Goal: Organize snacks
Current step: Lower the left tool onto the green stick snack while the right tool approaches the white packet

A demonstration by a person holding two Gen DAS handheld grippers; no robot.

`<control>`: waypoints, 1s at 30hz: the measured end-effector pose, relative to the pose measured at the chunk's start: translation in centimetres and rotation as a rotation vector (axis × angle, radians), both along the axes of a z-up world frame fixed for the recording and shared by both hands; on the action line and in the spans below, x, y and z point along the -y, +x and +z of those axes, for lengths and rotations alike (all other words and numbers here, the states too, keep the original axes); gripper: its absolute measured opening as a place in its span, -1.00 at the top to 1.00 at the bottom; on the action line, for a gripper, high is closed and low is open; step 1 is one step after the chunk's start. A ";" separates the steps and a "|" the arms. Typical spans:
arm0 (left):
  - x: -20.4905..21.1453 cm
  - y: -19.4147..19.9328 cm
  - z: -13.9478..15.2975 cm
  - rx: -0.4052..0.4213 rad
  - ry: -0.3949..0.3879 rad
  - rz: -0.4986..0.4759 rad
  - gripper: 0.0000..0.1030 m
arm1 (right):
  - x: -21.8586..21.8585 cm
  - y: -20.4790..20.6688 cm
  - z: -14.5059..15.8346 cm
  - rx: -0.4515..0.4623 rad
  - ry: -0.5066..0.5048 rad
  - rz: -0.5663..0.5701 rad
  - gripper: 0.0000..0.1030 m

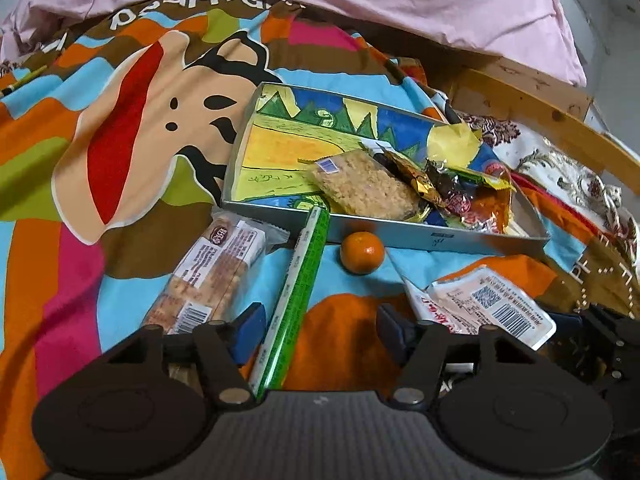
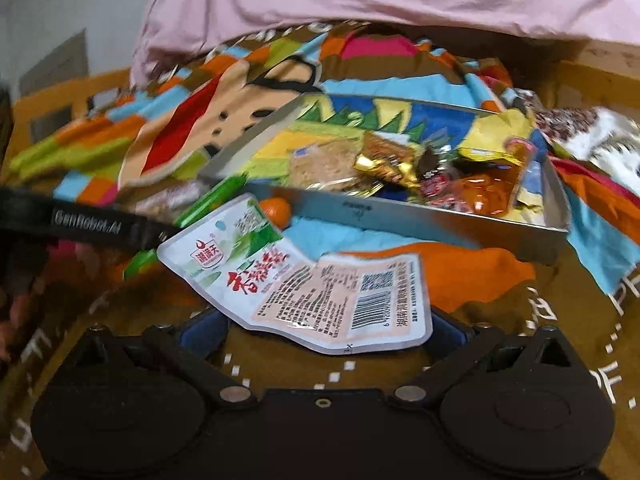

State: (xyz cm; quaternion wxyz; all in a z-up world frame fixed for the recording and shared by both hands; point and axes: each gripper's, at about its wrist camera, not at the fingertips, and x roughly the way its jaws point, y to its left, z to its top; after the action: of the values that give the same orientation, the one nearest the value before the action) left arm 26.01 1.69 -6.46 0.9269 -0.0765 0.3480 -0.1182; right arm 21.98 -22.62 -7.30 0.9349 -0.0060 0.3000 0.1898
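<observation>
On bed, we bracket green stick pack [image 1: 296,292] with left gripper [image 1: 318,330], jaws apart, not yet pinching; pack's long axis runs ahead toward tray [image 1: 400,236]. Right gripper [image 2: 326,330] spread wide round flat white pouch [image 2: 320,292], unclamped.

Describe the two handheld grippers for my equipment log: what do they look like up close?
Both match. The left gripper has a ribbed grey base, two round black discs, black linkage arms with silver pivot pins and blue finger pads. The right gripper shows the same discs, arms, pins and blue pads on a black body. A black bar reads GenRobot.AI.
</observation>
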 end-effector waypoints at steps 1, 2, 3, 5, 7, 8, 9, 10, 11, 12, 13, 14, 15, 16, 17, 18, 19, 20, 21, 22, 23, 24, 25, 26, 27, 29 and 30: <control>-0.2 0.0 0.0 0.003 -0.013 0.009 -0.27 | 0.5 0.1 0.1 -0.006 0.031 -0.020 -0.97; -0.5 0.1 -0.1 0.004 -0.022 0.017 -0.27 | 1.0 0.3 0.1 -0.018 0.065 -0.040 -0.96; -0.7 0.2 -0.1 0.001 -0.030 0.028 -0.25 | 1.3 0.5 0.1 -0.031 0.091 -0.056 -0.93; -0.9 0.5 -0.2 -0.005 -0.035 0.040 -0.19 | 1.6 0.6 0.1 -0.041 0.112 -0.065 -0.92; -0.7 1.0 -0.2 -0.016 -0.015 0.040 -0.17 | 1.3 0.6 0.1 -0.035 0.095 -0.060 -0.92; -0.4 1.3 -0.2 -0.025 0.005 0.032 -0.17 | 1.1 0.5 0.0 -0.032 0.086 -0.053 -0.92; 0.0 1.5 -0.2 -0.031 0.027 0.023 -0.17 | 1.0 0.5 0.0 -0.031 0.079 -0.047 -0.93; 0.3 1.7 -0.2 -0.038 0.049 0.014 -0.17 | 0.9 0.5 -0.1 -0.030 0.072 -0.042 -0.93; 0.7 1.9 -0.3 -0.045 0.071 0.007 -0.16 | 0.7 0.5 -0.1 -0.030 0.067 -0.035 -0.94; 1.0 2.1 -0.3 -0.051 0.087 0.000 -0.11 | 0.6 0.5 -0.2 -0.028 0.066 -0.025 -0.96; 1.2 2.2 -0.4 -0.056 0.097 -0.004 -0.02 | 0.6 0.5 -0.2 -0.026 0.073 -0.014 -0.96; 1.4 2.3 -0.4 -0.062 0.103 -0.003 0.02 | 0.5 0.5 -0.2 -0.027 0.087 0.004 -0.99; 1.5 2.2 -0.4 -0.066 0.109 0.002 0.07 | 0.4 0.6 -0.3 -0.031 0.094 0.018 -0.99; 1.6 2.1 -0.4 -0.069 0.108 0.007 0.15 | 0.2 0.6 -0.3 -0.033 0.092 0.023 -0.99; 1.5 2.1 -0.3 -0.073 0.100 0.012 0.20 | 0.1 0.7 -0.4 -0.033 0.089 0.028 -0.99; 1.5 2.0 -0.3 -0.082 0.086 0.015 0.34 | -0.1 0.7 -0.4 -0.033 0.088 0.033 -0.99; 1.4 2.0 -0.2 -0.093 0.072 0.017 0.43 | -0.2 0.8 -0.4 -0.033 0.088 0.038 -0.99; 1.3 2.1 -0.2 -0.116 0.049 0.015 0.43 | -0.2 0.9 -0.4 -0.033 0.091 0.041 -0.99; 1.1 2.1 -0.3 -0.129 0.026 0.026 0.43 | -0.2 0.9 -0.3 -0.032 0.098 0.040 -0.99; 1.1 2.0 -0.3 -0.131 0.020 0.035 0.43 | -0.1 0.9 -0.3 -0.032 0.108 0.037 -0.99; 1.1 1.9 -0.3 -0.135 0.019 0.040 0.43 | 0.0 1.0 -0.3 -0.033 0.121 0.033 -0.99; 1.1 1.8 -0.3 -0.139 0.012 0.047 0.43 | 0.2 1.1 -0.2 -0.033 0.136 0.027 -0.99; 1.0 1.7 -0.3 -0.144 0.000 0.055 0.43 | 0.5 1.1 -0.1 -0.031 0.156 0.017 -0.99; 0.9 1.7 -0.3 -0.150 -0.013 0.064 0.43 | 0.7 1.1 0.0 -0.026 0.177 0.005 -0.99; 0.7 1.7 -0.3 -0.155 -0.024 0.071 0.42 | 1.0 1.1 0.1 -0.021 0.205 -0.007 -0.98; 0.6 1.9 -0.4 -0.162 -0.033 0.076 0.42 | 1.6 1.3 0.3 -0.020 0.258 -0.027 -0.91; 0.5 2.1 -0.5 -0.169 -0.036 0.078 0.40 | 1.8 1.3 0.3 -0.020 0.277 -0.033 -0.83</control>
State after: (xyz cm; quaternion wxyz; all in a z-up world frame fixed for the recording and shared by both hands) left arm 28.07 1.21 -6.95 0.8967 -0.1161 0.4193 -0.0812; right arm 23.30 -24.39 -6.99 0.9267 0.1297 0.2802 0.2141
